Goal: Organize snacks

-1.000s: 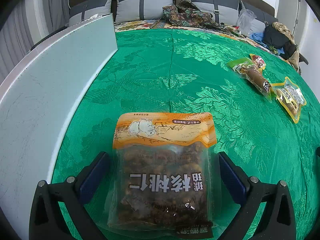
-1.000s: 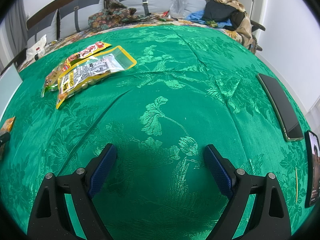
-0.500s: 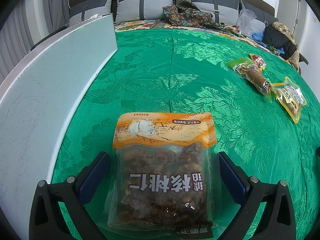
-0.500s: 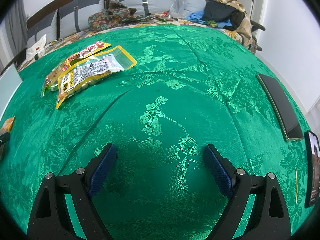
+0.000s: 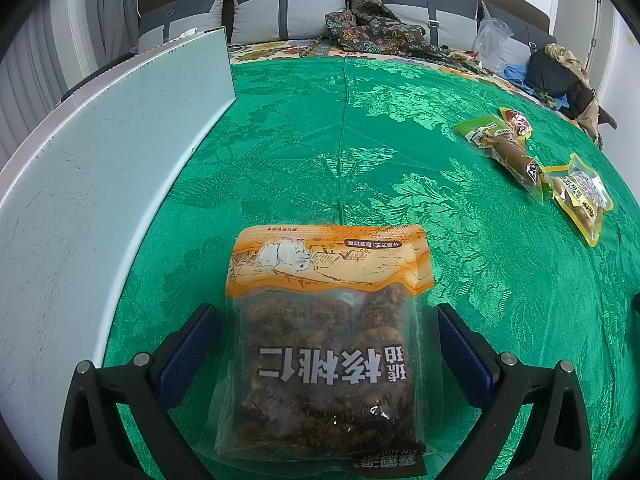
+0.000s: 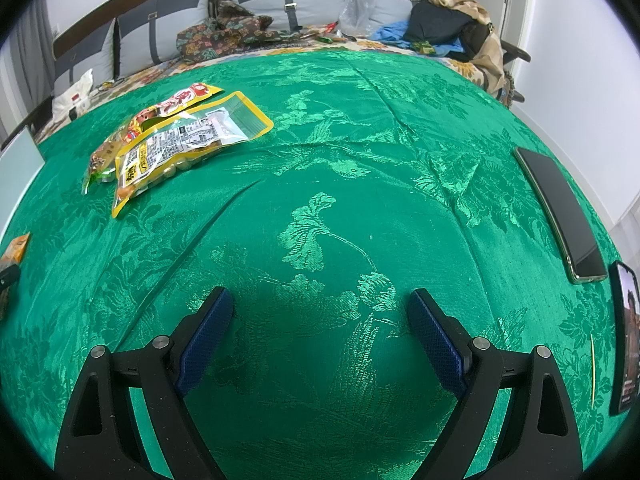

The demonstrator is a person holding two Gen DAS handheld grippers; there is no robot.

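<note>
A clear bag of candied walnuts with an orange top [image 5: 328, 344] lies on the green tablecloth [image 5: 360, 160] between the fingers of my left gripper [image 5: 328, 320], which is open; the pads stand just off the bag's sides. Far right lie a green sausage pack [image 5: 504, 148], a red-yellow pack [image 5: 516, 120] and a yellow-edged pack [image 5: 580, 196]. My right gripper [image 6: 320, 312] is open and empty over bare cloth. In its view the yellow-edged pack [image 6: 188, 144] and the packs under it [image 6: 132, 128] lie far left.
A pale grey board [image 5: 100, 184] stands along the left side of the table. Two phones [image 6: 560, 212] [image 6: 626, 340] lie at the right edge. A sofa with cushions, clothes and bags [image 5: 380, 28] stands behind the table.
</note>
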